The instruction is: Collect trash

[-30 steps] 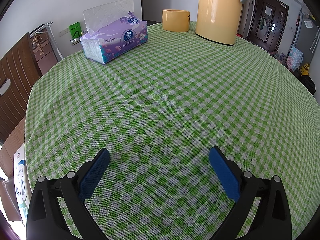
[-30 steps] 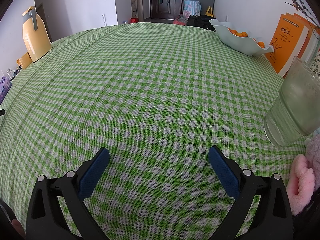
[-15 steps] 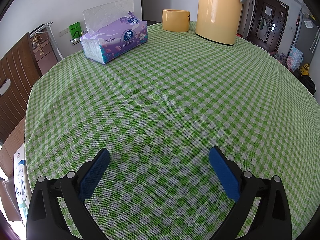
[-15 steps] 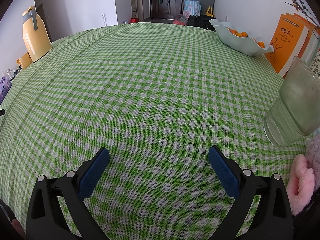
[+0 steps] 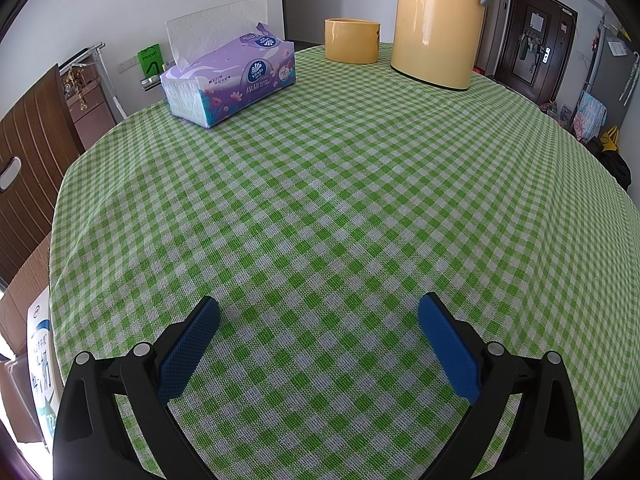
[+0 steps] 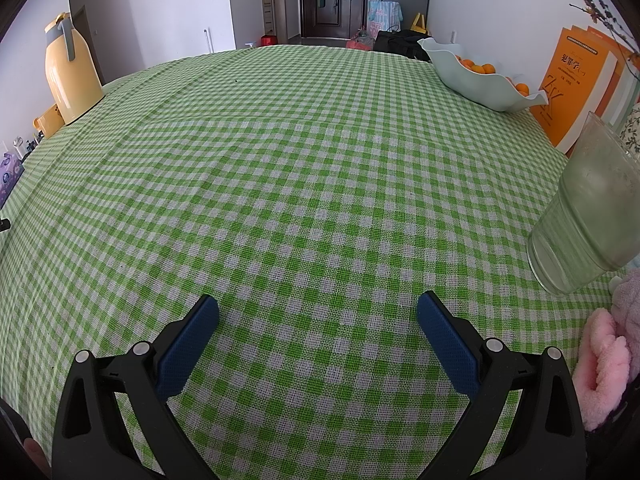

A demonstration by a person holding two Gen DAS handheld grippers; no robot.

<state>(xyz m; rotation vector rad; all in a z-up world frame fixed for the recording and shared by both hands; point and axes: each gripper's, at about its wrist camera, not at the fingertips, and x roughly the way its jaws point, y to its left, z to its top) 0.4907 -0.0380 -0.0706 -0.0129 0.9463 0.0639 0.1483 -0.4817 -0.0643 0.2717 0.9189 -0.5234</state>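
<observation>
- Over the green-checked surface (image 5: 320, 184), my left gripper (image 5: 319, 316) hangs with its blue-padded fingers (image 5: 188, 350) spread wide, nothing between them.
- Left wrist view, far side: a purple tissue pack (image 5: 232, 78) with a white sheet standing out of its top; a squat yellow cup (image 5: 351, 40); a tall yellow thermos jug (image 5: 438, 20) with a grey handle. Cup and jug stand near each other; the tissue pack sits apart to their left.
- Left edge of that view: a brown wooden chair back (image 5: 28, 160) and a cardboard carton (image 5: 28, 320) below the surface rim.
- My right gripper (image 6: 318, 314) is likewise parted, fingers (image 6: 448, 346) empty, above bare cloth.
- Right wrist view, right side: a clear plastic cup (image 6: 588, 216), empty as far as I can tell, standing upright on the surface; a pink fluffy item (image 6: 604, 364) just beside it at the rim.
- Farther back on the right: a pale wavy bowl (image 6: 476, 76) holding oranges, and orange-covered books (image 6: 576, 84) standing behind it.
- Trash: the plastic cup is the only candidate I can see; whether it is trash I cannot tell. It is well clear of both sets of fingers.
</observation>
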